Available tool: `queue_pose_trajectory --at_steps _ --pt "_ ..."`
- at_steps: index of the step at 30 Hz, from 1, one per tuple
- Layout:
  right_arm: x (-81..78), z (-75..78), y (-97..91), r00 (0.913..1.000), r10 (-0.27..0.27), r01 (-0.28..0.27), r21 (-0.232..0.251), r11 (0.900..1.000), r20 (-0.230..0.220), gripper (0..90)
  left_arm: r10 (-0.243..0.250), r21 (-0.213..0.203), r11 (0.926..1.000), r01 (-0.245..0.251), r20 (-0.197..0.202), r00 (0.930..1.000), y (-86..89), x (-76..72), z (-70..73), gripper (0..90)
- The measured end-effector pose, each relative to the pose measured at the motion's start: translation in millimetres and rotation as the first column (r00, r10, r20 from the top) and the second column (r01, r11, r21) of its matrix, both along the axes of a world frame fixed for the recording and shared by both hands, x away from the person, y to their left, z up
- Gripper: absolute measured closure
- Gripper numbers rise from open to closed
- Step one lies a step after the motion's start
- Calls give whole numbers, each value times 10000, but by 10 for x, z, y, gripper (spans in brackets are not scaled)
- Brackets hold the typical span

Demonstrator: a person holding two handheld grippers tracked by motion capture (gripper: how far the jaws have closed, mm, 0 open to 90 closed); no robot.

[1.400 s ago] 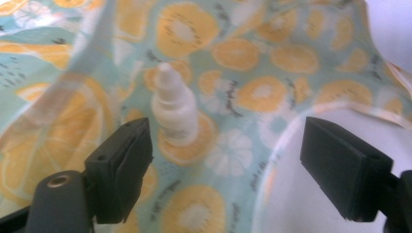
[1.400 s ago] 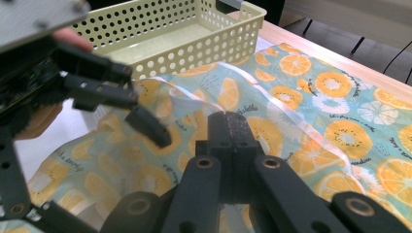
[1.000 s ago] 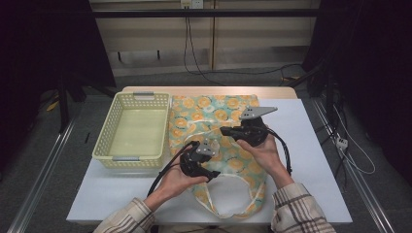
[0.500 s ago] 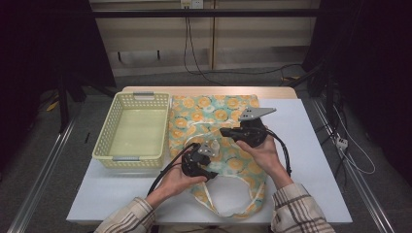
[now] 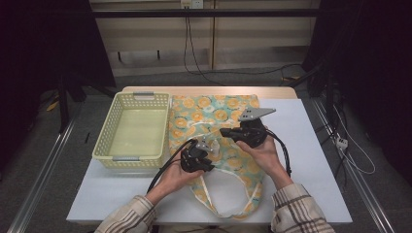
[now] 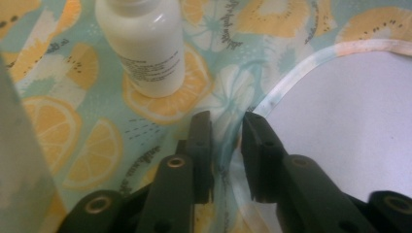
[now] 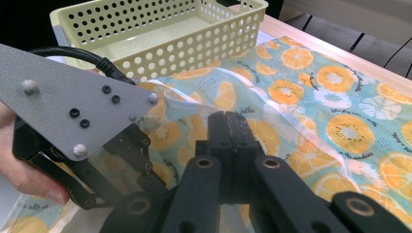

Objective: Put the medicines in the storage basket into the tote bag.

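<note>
A tote bag [image 5: 214, 114] printed with orange slices lies flat on the white table [image 5: 316, 160], its handle loop [image 5: 228, 213] toward the person. My left gripper [image 5: 209, 146] is at the bag's mouth. In the left gripper view its jaws [image 6: 226, 127] have just been closing and straddle the white-trimmed rim [image 6: 291, 82] with a gap still between them. A white bottle [image 6: 145, 48] stands on the printed fabric just beyond. My right gripper [image 5: 225, 131] is shut on the bag's upper rim [image 7: 184, 104] and holds it slightly raised.
A pale yellow perforated basket [image 5: 104, 155] stands on the table left of the bag, with nothing in it [image 7: 194, 48]. The left gripper's grey plate [image 7: 73, 107] is close in front of the right gripper. Cables lie on the floor beyond the table.
The left gripper has shifted slightly toward the bag's rim near the right gripper. The right hand has stayed where it was.
</note>
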State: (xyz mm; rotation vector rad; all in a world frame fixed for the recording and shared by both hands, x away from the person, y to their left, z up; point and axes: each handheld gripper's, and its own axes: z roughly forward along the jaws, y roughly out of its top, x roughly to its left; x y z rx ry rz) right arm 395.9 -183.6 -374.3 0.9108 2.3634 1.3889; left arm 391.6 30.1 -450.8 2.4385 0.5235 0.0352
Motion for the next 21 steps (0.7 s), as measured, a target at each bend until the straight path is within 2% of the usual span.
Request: queue_pose_trajectory --at_steps 2,4,5,6,8,9,10,13,14,15,16,18,20,21 --pt "1 -1 -3 10000 -21 21 14 10000 -13 900 32 45 10000 -32 -40 10000 3 4 2 782" --pt "1 -3 -2 10000 -19 19 4 10000 -30 900 110 -189 9998 -114 -213 9997 10 10 -7 833" --pt "1 -3 -2 10000 -23 23 8 10000 -25 900 292 -23 9996 -292 -21 9996 7 5 -1 849" --pt "0 -3 -3 10000 -22 22 6 10000 -24 900 160 -238 9996 -164 -196 9997 12 15 -10 853" --pt "1 -3 -5 10000 -12 12 2 10000 -25 900 180 -236 9996 -184 -167 9997 10 12 -11 857" --pt "1 -4 -5 10000 -11 11 -6 10000 -27 900 298 15 9996 -298 12 9996 5 3 1 860" --pt "1 -5 -5 10000 -12 12 -9 10000 -27 900 170 -257 9995 -175 -190 9997 7 10 -9 864" --pt "3 -5 -4 10000 -9 9 -16 10000 -33 900 152 -200 9997 -156 -195 9997 7 4 -5 882" --pt "5 -5 -5 10000 -7 7 -11 10000 -28 900 47 -70 10000 -48 -119 9999 12 9 0 893" --pt "9 -6 -6 10000 -14 14 -3 10000 -29 900 222 115 9997 -224 133 9997 4 -9 8 900" --pt "15 -7 -7 10000 -29 29 9 10000 -41 900 29 -155 9999 -30 -58 10000 6 -3 -1 900" --pt "23 -13 -13 10000 -35 35 44 10000 -83 900 160 -137 9998 -159 71 9998 -3 -21 1 900" --pt "28 -24 -18 9999 -63 63 43 10000 -147 900 87 -262 9996 -87 -14 10000 6 -14 -3 900" --pt "31 -28 -23 9998 -67 67 49 10000 -165 900 98 -197 9998 -96 76 9999 14 -10 0 900"
